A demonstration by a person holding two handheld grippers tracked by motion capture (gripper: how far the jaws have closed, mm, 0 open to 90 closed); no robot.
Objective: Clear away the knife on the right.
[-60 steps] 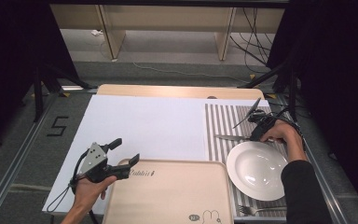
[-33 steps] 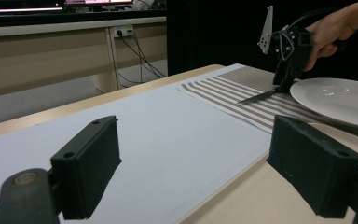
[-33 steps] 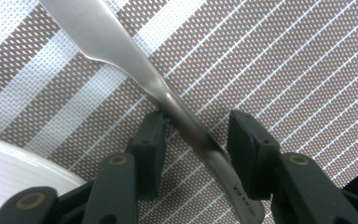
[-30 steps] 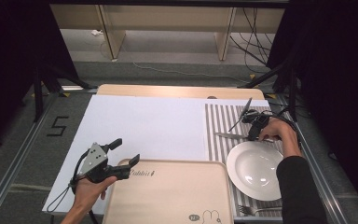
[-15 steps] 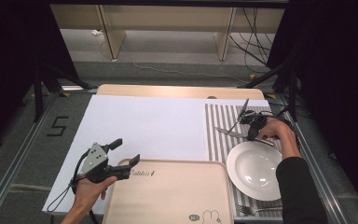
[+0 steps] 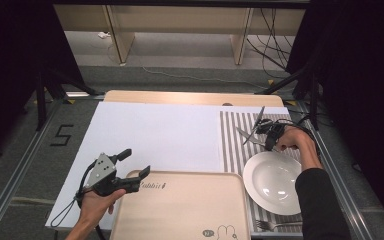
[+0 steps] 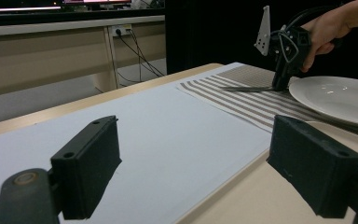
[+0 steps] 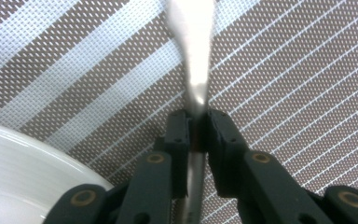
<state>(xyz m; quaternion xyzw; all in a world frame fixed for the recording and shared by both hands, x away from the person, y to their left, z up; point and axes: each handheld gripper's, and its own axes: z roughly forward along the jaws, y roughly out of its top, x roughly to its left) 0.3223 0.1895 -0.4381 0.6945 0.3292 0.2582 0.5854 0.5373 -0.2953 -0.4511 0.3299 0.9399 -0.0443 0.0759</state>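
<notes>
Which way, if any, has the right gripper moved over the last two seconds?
Yes. The right gripper, shut on a piece of cutlery, has shifted slightly left across the striped placemat, away from the table's right edge, staying just beyond the white plate.

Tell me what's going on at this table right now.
A person works with two handheld grippers. The right gripper is shut on a silver metal utensil over the brown-and-white striped placemat, beside the round white plate. The left gripper rests open at the corner of the beige wooden tray.
</notes>
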